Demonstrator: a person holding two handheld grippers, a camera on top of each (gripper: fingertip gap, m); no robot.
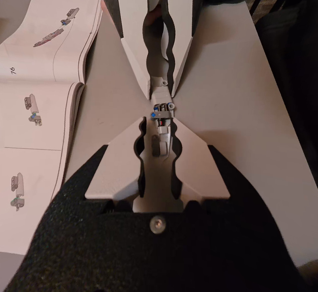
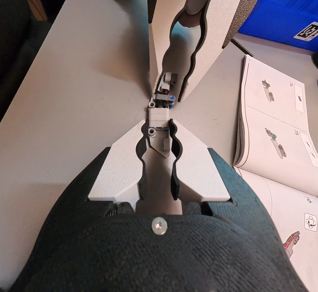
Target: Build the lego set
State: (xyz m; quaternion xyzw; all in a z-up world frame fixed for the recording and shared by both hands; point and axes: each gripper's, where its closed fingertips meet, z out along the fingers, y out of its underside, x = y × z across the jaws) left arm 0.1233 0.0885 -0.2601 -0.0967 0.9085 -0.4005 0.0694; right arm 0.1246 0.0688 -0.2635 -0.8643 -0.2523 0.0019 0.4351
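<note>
Held piece: a slim grey Lego sub-assembly [image 1: 162, 111], carried above the white desk [image 1: 223, 94] between the two tools, which face each other tip to tip.
Left tool [image 1: 158, 128]: narrowed onto the nearer end of the sub-assembly, its wavy black pads [image 1: 140, 145] pressing a light grey curved section with a small dark grey link beside it.
Right tool [image 2: 158, 128]: narrowed onto the opposite end, clamping a light grey panel section that carries a small grey block.
Middle of the piece: a dark grey beam [image 2: 165, 98] with a blue cross-axle end lies across the joint; two black pins and a light grey round connector show just beside it. Whether the two halves are fully pressed home cannot be told.
Done so far: the halves look joined or nearly joined, much like the drawings on the open pages.
Instruction booklet [image 2: 268, 120]: lies open on the desk beside the work, showing drawings of small grey sub-assemblies, and lower down a larger red and grey car.
Left to do: judging by that car drawing, this is one small part of a larger model, so much of the build likely remains.
Blue bin [image 2: 275, 11]: stands at the far edge of the desk; its contents are not visible.
</note>
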